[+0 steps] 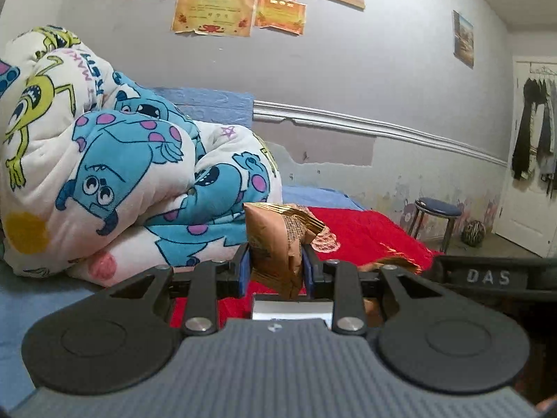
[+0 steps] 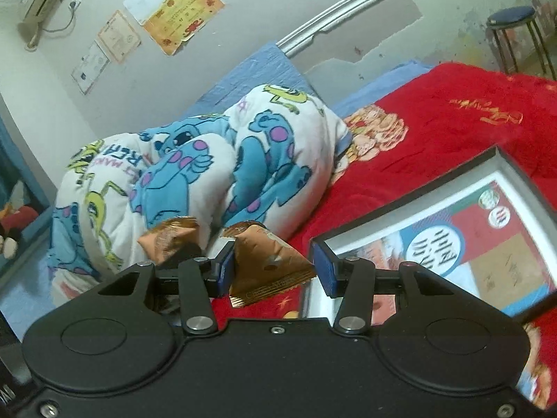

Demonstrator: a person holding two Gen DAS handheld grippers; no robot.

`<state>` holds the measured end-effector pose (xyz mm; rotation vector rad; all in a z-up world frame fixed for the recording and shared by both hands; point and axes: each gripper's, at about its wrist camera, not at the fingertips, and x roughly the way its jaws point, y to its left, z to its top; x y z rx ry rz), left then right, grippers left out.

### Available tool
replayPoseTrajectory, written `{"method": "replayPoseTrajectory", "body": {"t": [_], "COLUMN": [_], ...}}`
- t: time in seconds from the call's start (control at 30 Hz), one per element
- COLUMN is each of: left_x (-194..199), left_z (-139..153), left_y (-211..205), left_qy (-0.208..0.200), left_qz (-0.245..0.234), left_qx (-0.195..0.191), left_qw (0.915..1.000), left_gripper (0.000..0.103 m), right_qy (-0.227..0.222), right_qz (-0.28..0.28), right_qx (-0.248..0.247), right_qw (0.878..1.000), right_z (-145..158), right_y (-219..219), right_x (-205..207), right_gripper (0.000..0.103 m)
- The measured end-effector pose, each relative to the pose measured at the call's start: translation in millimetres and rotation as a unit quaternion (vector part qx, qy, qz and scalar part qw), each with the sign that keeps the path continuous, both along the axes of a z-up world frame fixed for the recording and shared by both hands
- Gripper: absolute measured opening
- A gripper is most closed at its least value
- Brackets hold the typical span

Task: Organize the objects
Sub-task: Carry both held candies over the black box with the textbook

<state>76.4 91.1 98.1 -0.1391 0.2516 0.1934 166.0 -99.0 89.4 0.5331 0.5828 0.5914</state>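
my left gripper [image 1: 277, 267] jaws clamped on a brown snack packet [image 1: 278, 244], right gripper [image 2: 275, 269] jaws spread around another packet [image 2: 269, 264], gift box [image 2: 442, 230] on the red blanket [image 2: 435, 122]

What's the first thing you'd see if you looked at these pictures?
The puffy monster-cartoon blanket heaped on the bed by the wall grabs the eye first. Next, the bright red blanket beside it, with an open box resting on it. Up close, the left gripper squeezes a shiny brown snack packet, and another packet sits between the open right gripper.
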Motion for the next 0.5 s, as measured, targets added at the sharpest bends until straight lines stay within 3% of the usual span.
{"method": "replayPoseTrajectory", "body": {"t": [0.33,0.5], "left_x": [14,22], "left_z": [-26,-40], "left_y": [6,-3], "left_qy": [0.030,0.049], "left_qz": [0.001,-0.014], "left_qx": [-0.022,-0.036], "left_qw": [0.9993,0.9981], "left_gripper": [0.034,0.034], "right_qy": [-0.005,0.016], "right_qz": [-0.020,-0.036], "right_qx": [0.006,-0.006], "right_qw": [1.000,0.999], "right_z": [-22,-42], "right_y": [-14,-24], "right_x": [42,51], "right_gripper": [0.046,0.046]}}
